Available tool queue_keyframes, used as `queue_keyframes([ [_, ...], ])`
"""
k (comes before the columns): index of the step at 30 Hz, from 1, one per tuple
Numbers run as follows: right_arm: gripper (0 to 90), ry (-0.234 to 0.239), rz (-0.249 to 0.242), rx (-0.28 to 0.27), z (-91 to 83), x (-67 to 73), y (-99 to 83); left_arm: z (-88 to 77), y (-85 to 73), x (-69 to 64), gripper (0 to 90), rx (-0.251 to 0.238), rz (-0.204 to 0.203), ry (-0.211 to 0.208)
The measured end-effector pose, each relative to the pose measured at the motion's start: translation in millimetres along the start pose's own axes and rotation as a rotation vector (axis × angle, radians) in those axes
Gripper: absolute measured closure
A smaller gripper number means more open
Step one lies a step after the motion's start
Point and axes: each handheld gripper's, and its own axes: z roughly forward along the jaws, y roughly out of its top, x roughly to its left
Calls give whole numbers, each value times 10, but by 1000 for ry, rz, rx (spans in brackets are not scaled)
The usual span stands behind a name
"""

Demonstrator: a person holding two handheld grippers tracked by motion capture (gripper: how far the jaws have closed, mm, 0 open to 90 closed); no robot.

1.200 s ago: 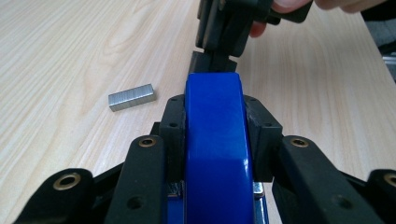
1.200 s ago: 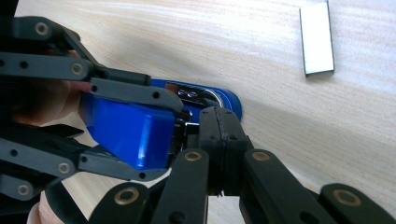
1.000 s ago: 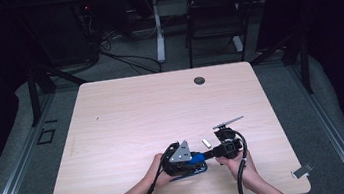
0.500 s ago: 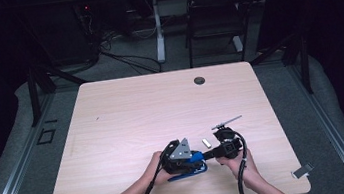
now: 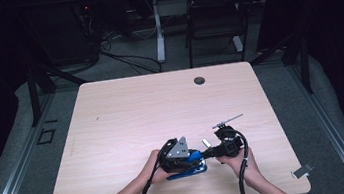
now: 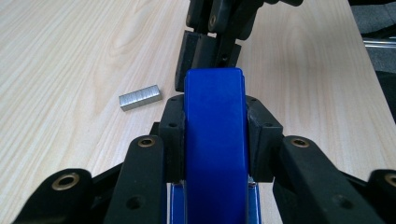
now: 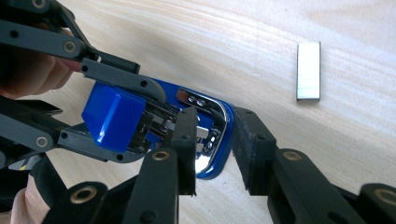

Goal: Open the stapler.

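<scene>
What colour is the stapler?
Blue, with shiny metal inside: the stapler shows best in the right gripper view.

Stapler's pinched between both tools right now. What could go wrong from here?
1. The right tool straddles only the front tip of the blue stapler, jaws not closed on it; it may slip off.
2. The left tool clamps the stapler's top; squeezing or twisting could snap it shut.
3. The loose staple strip lies nearby and could get knocked.

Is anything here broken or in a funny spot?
Nothing looks broken. The blue stapler is held off the table, its top lifted open. A loose strip of staples lies alone on the table beside it, not in the stapler.
</scene>
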Motion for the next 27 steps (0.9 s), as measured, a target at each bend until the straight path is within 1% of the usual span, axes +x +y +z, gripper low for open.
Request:
queue_keyframes([
  [2,706,3,-2,-14,-2,14,3,-13,0,8,654,-4,-1,-6],
  [3,706,3,-13,-23,4,31,6,-20,1,10,654,-3,-1,-6],
  [4,706,3,-13,-23,4,31,6,-26,0,13,654,-7,4,-8],
  [6,706,1,-24,-25,7,52,14,-38,1,16,654,-11,1,-9],
  [9,708,15,-29,-26,26,69,21,-59,5,22,654,-7,6,-13],
  [13,721,-8,-44,-11,61,77,29,-84,10,21,654,-9,11,-10],
  [15,730,-11,-51,-6,69,77,25,-90,12,21,653,-10,14,-10],
  [18,738,-13,-56,-9,74,82,25,-104,12,19,652,-18,12,-4],
  [23,776,-12,-73,3,71,92,29,-151,32,11,651,-3,15,7],
  [26,801,-8,-68,-4,74,106,26,-179,48,-2,650,10,20,19],
  [27,808,-10,-76,5,69,105,29,-193,50,-4,650,9,18,23],
])
